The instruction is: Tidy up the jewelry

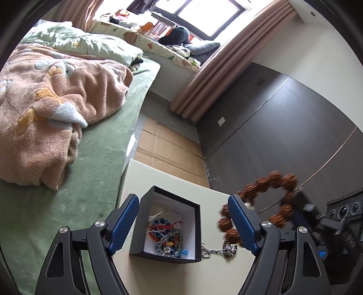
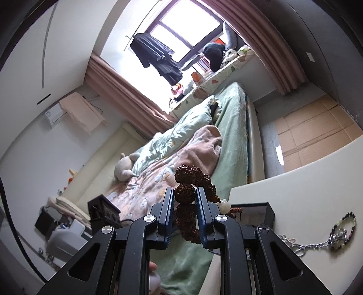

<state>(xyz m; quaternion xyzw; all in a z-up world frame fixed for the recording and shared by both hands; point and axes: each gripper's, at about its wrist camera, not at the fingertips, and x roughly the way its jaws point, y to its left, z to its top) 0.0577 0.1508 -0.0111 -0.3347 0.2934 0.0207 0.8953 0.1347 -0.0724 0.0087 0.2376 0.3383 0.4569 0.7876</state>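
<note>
A bed with a green sheet (image 1: 95, 163) fills the left, carrying a rumpled peach fleece blanket (image 1: 52, 109) and a pale green quilt (image 1: 90, 43). Far off, a bright dark-framed window (image 1: 195, 15) is flanked by dusty-pink curtains (image 1: 226, 68). Flattened brown cardboard (image 1: 168, 149) covers the floor beside a dark grey panelled wall (image 1: 283, 127). A cream desk (image 1: 140, 177) stands near.

Jewelry heap (image 1: 166, 238) in box (image 1: 197, 231) on table (image 1: 145, 177); chain (image 1: 213, 249) just beside box

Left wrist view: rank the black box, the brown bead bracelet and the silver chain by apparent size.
1. black box
2. brown bead bracelet, held aloft and blurred, so its apparent size is uncertain
3. silver chain, on the table beside the box
</note>
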